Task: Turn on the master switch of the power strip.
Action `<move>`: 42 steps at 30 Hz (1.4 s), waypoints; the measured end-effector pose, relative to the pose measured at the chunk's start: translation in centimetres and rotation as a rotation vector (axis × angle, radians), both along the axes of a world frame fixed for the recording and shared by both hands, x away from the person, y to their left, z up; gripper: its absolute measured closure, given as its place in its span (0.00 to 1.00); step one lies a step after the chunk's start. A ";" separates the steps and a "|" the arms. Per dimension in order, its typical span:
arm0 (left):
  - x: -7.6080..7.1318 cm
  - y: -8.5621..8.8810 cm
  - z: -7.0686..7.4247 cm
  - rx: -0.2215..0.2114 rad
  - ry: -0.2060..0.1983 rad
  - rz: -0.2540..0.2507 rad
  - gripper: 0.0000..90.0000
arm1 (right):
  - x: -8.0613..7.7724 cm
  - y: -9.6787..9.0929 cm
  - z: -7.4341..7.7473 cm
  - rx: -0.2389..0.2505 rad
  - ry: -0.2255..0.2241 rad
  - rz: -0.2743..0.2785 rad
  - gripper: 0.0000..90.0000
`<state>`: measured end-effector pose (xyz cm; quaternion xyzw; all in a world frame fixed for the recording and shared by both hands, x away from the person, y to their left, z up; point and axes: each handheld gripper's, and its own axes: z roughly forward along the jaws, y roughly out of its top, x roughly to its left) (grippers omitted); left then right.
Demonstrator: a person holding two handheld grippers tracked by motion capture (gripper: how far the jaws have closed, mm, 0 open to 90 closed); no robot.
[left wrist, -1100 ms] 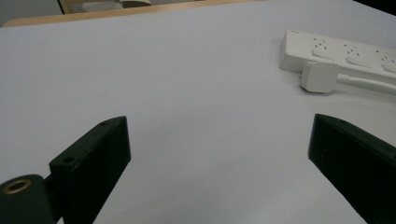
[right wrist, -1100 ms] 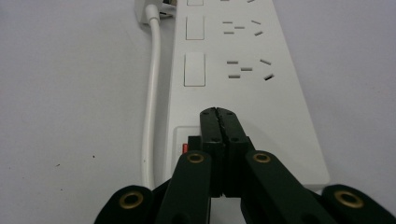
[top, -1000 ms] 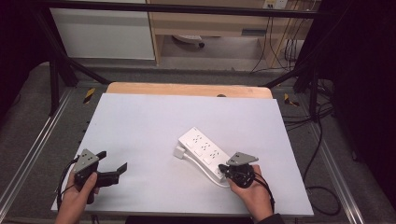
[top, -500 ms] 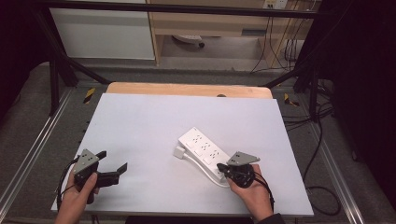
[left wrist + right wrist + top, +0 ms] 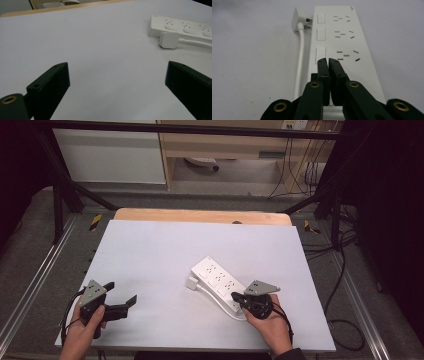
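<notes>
A white power strip (image 5: pixel 216 276) lies slantwise right of the table's middle, with three rocker switches and three socket groups on top. Its white plug (image 5: pixel 192 283) lies on the table beside the far end, and its cable (image 5: pixel 300 57) runs back along the strip's side. My right gripper (image 5: pixel 236 296) is shut with nothing between its jaws. Its tips (image 5: pixel 327 61) sit over the strip (image 5: pixel 362 72), at the near edge of the closest rocker switch (image 5: pixel 320 53). My left gripper (image 5: pixel 120 292) is held open at the front left, with the strip (image 5: pixel 180 26) and plug (image 5: pixel 168 40) far ahead of it.
The white table top (image 5: pixel 165 250) has a wooden strip (image 5: pixel 200 216) along its far edge. Black frame legs and loose cables (image 5: pixel 345 270) stand on the floor beyond the right side. A person's hands hold both grippers near the front edge.
</notes>
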<state>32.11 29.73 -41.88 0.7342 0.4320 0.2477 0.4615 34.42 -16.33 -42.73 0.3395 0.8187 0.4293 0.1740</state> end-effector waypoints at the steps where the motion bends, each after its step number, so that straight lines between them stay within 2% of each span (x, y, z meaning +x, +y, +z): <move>1: 0.0 0.0 0.0 0.000 0.001 0.001 0.06 | 0.0 0.0 0.0 0.004 -0.002 0.001 0.97; 15: 0.0 0.0 0.0 0.003 0.002 -0.004 0.06 | 0.3 -0.2 0.1 0.064 -0.032 -0.002 0.83; 20: 0.0 0.0 0.0 0.003 0.001 -0.004 0.07 | 0.4 -0.2 0.4 0.079 -0.028 -0.017 0.73; 28: -0.1 0.0 0.0 -0.001 0.000 -0.001 0.06 | 0.7 -0.3 0.7 0.103 -0.008 -0.075 0.42; 38: -0.1 0.2 0.2 -0.008 -0.015 0.014 0.06 | 1.1 -0.3 1.2 0.111 -0.009 -0.117 0.15; 42: -0.1 0.2 0.2 -0.010 -0.014 0.016 0.06 | 1.4 -0.2 1.5 0.131 -0.030 -0.143 0.06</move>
